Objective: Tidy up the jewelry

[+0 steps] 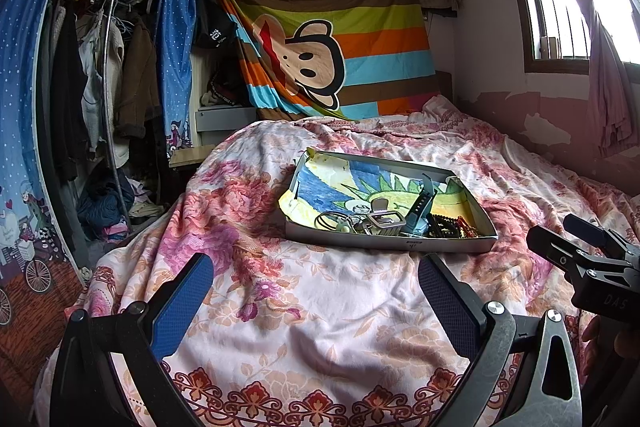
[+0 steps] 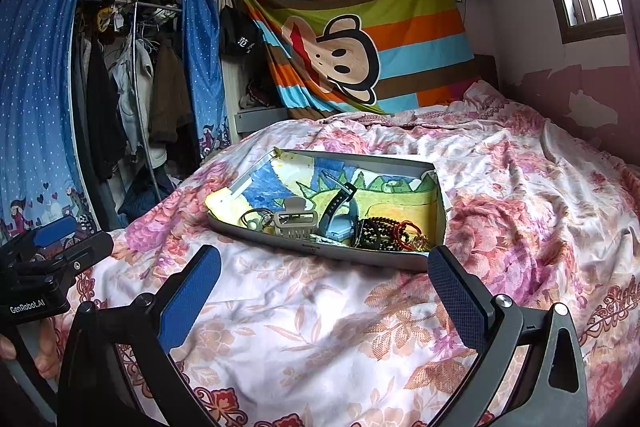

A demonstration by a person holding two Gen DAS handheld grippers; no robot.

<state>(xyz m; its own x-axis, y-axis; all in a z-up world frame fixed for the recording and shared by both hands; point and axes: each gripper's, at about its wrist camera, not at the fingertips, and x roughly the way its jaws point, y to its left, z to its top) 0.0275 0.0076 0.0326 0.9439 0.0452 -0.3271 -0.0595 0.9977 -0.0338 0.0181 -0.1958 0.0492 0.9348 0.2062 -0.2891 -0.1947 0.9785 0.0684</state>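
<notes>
I count 2 grippers, both mine: left gripper and right gripper, each w/ 2 blue-padded fingers spread wide apart, nothing between them. 1 shallow box on 1 floral bedspread. In the box: 1 beige hair claw, 1 blue-grey watch, 1 dark bead bracelet, 1 red bracelet, approx 1 bunch of rings/hair ties, exact no. can't tell. 1 striped monkey sheet behind.
</notes>
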